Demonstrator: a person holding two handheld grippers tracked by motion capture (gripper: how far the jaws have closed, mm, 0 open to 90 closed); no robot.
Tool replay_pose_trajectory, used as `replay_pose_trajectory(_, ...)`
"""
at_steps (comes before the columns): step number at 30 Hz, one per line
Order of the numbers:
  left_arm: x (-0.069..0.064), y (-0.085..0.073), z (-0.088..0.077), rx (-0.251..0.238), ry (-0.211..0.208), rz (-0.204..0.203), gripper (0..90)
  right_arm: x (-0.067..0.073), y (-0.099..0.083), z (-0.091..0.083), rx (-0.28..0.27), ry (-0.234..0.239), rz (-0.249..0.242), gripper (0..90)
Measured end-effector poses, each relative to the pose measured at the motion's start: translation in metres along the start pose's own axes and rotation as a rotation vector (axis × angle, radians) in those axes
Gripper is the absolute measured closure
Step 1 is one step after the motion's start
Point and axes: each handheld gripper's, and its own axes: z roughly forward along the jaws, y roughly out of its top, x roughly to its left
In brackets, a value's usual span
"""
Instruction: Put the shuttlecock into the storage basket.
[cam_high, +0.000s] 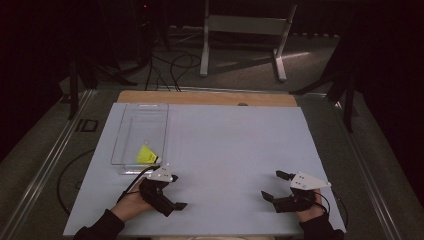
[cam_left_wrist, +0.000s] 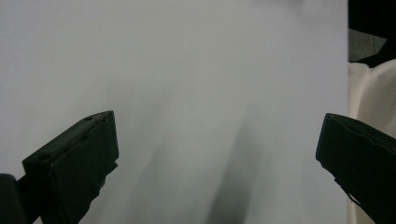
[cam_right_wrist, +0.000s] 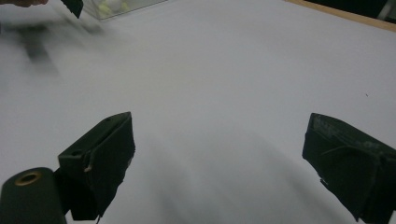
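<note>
A small yellow object (cam_high: 146, 155) lies in the near end of a clear plastic tray (cam_high: 126, 134) on the left of the white board (cam_high: 235, 145). Just in front of the tray my left gripper (cam_high: 177, 191) stands open and points right, with nothing between its jaws. In the left gripper view the left gripper (cam_left_wrist: 217, 135) has bare white board under it. My right gripper (cam_high: 272, 185) stands open near the front right and points left, also empty. In the right gripper view the right gripper (cam_right_wrist: 219, 135) faces the tray (cam_right_wrist: 135, 5) and the yellow object (cam_right_wrist: 112, 7) at the top left.
The board's front edge runs just behind both hands. A wooden table edge (cam_high: 207, 97) shows beyond the board. A white frame stand (cam_high: 245, 40) and cables (cam_high: 170, 70) are on the floor behind it. In the left gripper view the board's edge (cam_left_wrist: 346, 140) is at the right.
</note>
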Motion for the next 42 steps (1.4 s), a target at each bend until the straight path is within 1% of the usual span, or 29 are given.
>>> replay_pose_trajectory(1,0.0,-0.001,-0.001,-0.001,0.006,0.001,0.2,0.0,0.0,0.0,0.0,0.0,-0.001,9.2)
replay_pose_trajectory(4,0.0,-0.007,-0.005,-0.01,0.013,-0.017,0.2,0.0,0.0,0.0,0.0,0.002,-0.001,9.2)
replay_pose_trajectory(6,-0.001,-0.011,-0.007,-0.013,0.043,-0.019,0.2,0.0,0.0,0.0,0.001,0.001,-0.003,9.2)
replay_pose_trajectory(7,-0.001,-0.013,-0.008,-0.013,0.05,-0.023,0.2,0.0,0.0,0.0,0.001,0.002,-0.002,9.2)
replay_pose_trajectory(9,-0.001,-0.017,-0.01,-0.024,0.051,-0.037,0.2,0.0,0.0,0.0,0.0,0.002,-0.002,9.2)
replay_pose_trajectory(10,-0.001,-0.018,-0.011,-0.02,0.064,-0.04,0.2,0.0,0.0,0.0,0.0,0.003,-0.004,9.2)
replay_pose_trajectory(11,-0.001,-0.018,-0.011,-0.02,0.064,-0.04,0.2,0.0,0.0,0.0,0.0,0.002,-0.004,9.2)
replay_pose_trajectory(12,-0.002,-0.022,-0.014,-0.019,0.083,-0.039,0.2,0.0,0.0,0.0,0.001,0.002,-0.002,9.2)
replay_pose_trajectory(14,-0.002,-0.026,-0.016,-0.027,0.093,-0.056,0.2,0.0,0.0,0.0,0.001,0.002,-0.001,9.2)
replay_pose_trajectory(16,-0.002,-0.029,-0.018,-0.035,0.097,-0.064,0.2,0.0,0.0,0.0,0.0,0.002,0.0,9.2)
replay_pose_trajectory(19,-0.002,-0.033,-0.021,-0.043,0.118,-0.073,0.2,0.0,0.0,0.0,0.0,0.002,-0.001,9.2)
replay_pose_trajectory(20,-0.003,-0.035,-0.022,-0.051,0.13,-0.078,0.2,0.0,0.0,0.0,0.0,0.001,0.0,9.2)
replay_pose_trajectory(21,-0.003,-0.035,-0.022,-0.051,0.13,-0.078,0.2,0.0,0.0,0.0,0.0,0.001,0.0,9.2)
replay_pose_trajectory(22,-0.003,-0.037,-0.023,-0.064,0.13,-0.084,0.2,0.0,0.0,0.0,0.0,0.002,0.001,9.2)
replay_pose_trajectory(24,-0.003,-0.04,-0.025,-0.09,0.145,-0.084,0.2,0.0,0.0,0.0,0.002,0.001,0.001,9.2)
replay_pose_trajectory(27,-0.003,-0.043,-0.027,-0.121,0.143,-0.1,0.2,0.0,0.0,0.0,0.003,0.002,-0.001,9.2)
replay_pose_trajectory(31,-0.004,-0.045,-0.028,-0.133,0.16,-0.098,0.2,0.0,0.0,0.0,0.006,0.001,-0.003,9.2)
replay_pose_trajectory(32,-0.003,-0.046,-0.028,-0.139,0.17,-0.1,0.2,0.0,0.0,0.0,0.006,0.002,-0.003,9.2)
replay_pose_trajectory(35,-0.002,-0.047,-0.028,-0.154,0.176,-0.112,0.2,0.0,-0.001,0.0,0.006,0.005,0.0,9.2)
replay_pose_trajectory(38,-0.001,-0.048,-0.027,-0.151,0.183,-0.112,0.2,0.0,-0.001,0.001,0.009,0.007,-0.002,9.2)
replay_pose_trajectory(40,-0.001,-0.048,-0.026,-0.145,0.202,-0.111,0.2,0.0,-0.001,0.001,0.009,0.008,-0.002,9.2)
replay_pose_trajectory(41,-0.001,-0.048,-0.026,-0.145,0.202,-0.111,0.2,0.0,-0.001,0.001,0.009,0.009,-0.002,9.2)
replay_pose_trajectory(42,-0.002,-0.047,-0.026,-0.153,0.221,-0.121,0.2,0.0,-0.001,0.001,0.01,0.009,-0.002,9.2)
